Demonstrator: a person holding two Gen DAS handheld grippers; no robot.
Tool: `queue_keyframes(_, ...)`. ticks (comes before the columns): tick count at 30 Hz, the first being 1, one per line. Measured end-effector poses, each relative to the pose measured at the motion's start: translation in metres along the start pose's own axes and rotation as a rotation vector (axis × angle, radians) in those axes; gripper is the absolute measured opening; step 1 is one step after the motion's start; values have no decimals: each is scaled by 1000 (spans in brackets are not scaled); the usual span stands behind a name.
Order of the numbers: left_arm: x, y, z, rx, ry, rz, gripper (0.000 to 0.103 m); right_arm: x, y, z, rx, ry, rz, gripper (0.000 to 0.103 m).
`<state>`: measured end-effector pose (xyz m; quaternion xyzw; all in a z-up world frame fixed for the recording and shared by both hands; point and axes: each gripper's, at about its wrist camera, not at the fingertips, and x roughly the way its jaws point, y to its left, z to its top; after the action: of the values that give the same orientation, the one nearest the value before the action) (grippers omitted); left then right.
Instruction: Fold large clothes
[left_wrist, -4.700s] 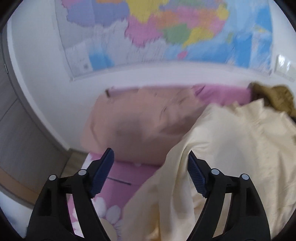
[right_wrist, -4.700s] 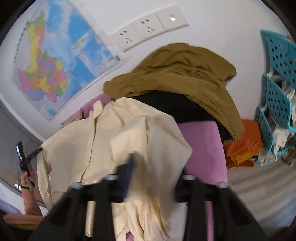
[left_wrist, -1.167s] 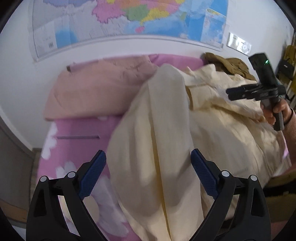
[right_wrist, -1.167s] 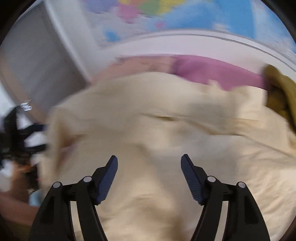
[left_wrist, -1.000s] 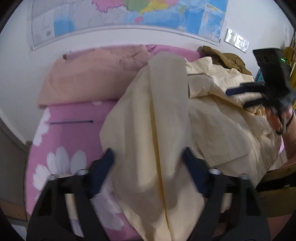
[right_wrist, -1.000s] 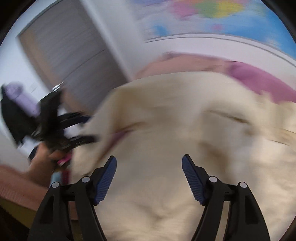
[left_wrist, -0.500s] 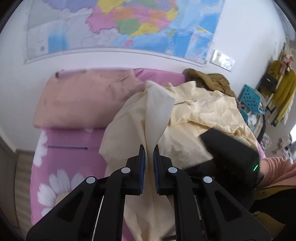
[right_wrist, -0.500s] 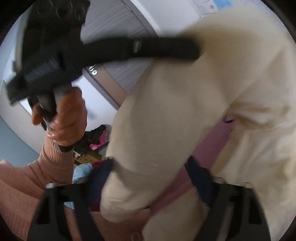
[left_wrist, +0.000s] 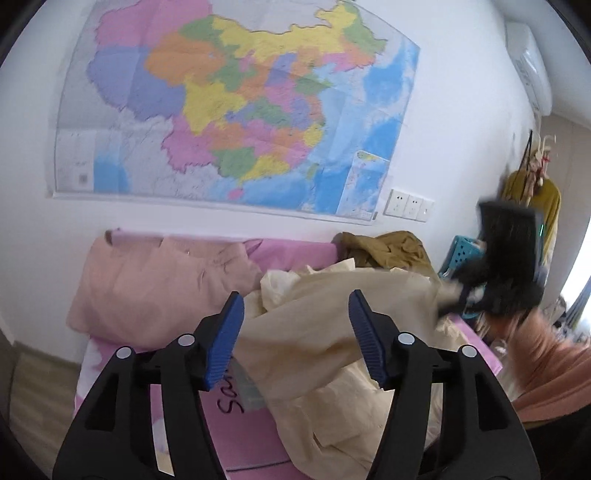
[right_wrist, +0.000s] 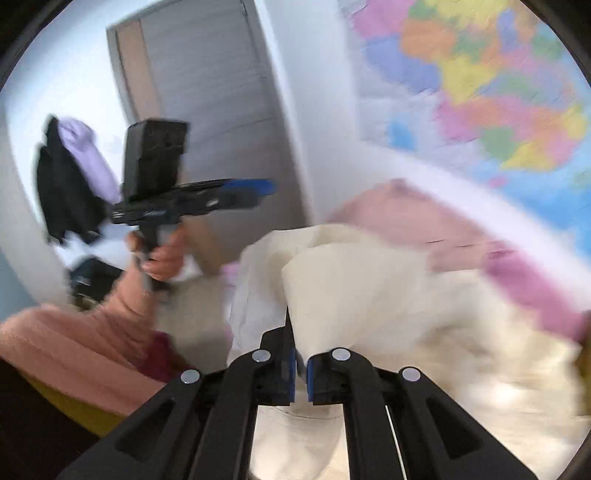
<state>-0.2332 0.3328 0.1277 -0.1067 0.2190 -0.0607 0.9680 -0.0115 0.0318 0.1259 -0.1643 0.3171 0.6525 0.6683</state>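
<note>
A large cream shirt (left_wrist: 332, 332) lies bunched on the pink floral bed (left_wrist: 236, 435). My left gripper (left_wrist: 295, 336) is open and empty, raised above the shirt's left part. In the right wrist view my right gripper (right_wrist: 301, 373) is shut on a fold of the cream shirt (right_wrist: 362, 295) and lifts it. The right gripper also shows in the left wrist view (left_wrist: 506, 266), blurred, at the shirt's right end. The left gripper shows in the right wrist view (right_wrist: 266, 188), held up with nothing in it.
A peach pillow (left_wrist: 155, 291) lies at the head of the bed under a wall map (left_wrist: 236, 107). An olive garment (left_wrist: 388, 247) is heaped at the far right, with a blue basket (left_wrist: 460, 254) beyond. A grey door (right_wrist: 221, 122) stands left.
My left gripper has let go of the cream shirt and opened, rising above it. My right gripper has shut on a fold of the shirt and lifted it.
</note>
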Motion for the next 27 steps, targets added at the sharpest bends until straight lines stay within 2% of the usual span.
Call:
queue_keyframes(3,33,-9,-8,20,61,-28,62,-28,-23,-6,6,72,-163,6)
queue_keyframes(5,62,-16,-19,33,125,-54,64,-36,-37,-20,44,135,-219,9)
queue_keyframes(6,75,-19,-25,40,154,-57,64,-37,-48,-33,62,174,-243,19)
queue_keyframes(7,86,-23,-29,47,182,-68,64,-39,-57,-46,102,195,-260,43)
queue_keyframes(8,105,-31,-38,63,228,-87,64,-34,-69,-63,145,237,-288,56)
queue_keyframes(9,115,-34,-44,68,253,-100,64,-30,-66,-73,151,257,-331,77)
queue_keyframes(10,132,-40,-52,75,300,-123,64,-29,-71,-86,163,256,-380,79)
queue_keyframes(13,155,-55,-72,144,373,-103,65,-35,-87,-117,286,216,-351,80)
queue_keyframes(15,165,-60,-82,175,415,-84,67,-40,-82,-130,312,171,-357,81)
queue_keyframes(17,169,-58,-84,166,426,-83,67,-43,-72,-143,315,113,-335,87)
queue_keyframes(19,169,-55,-82,160,422,-79,67,-36,-61,-148,285,103,-313,92)
queue_keyframes(22,169,-53,-83,169,429,-49,65,-8,-42,-157,210,143,-383,93)
queue_keyframes(23,170,-51,-83,165,438,-46,59,5,-42,-162,215,159,-377,93)
queue_keyframes(24,172,-51,-83,161,444,-45,56,11,-45,-164,228,161,-364,92)
queue_keyframes(26,174,-51,-83,157,449,-26,46,27,-52,-166,251,190,-351,66)
queue_keyframes(27,174,-50,-83,154,452,-26,45,29,-57,-166,267,196,-336,41)
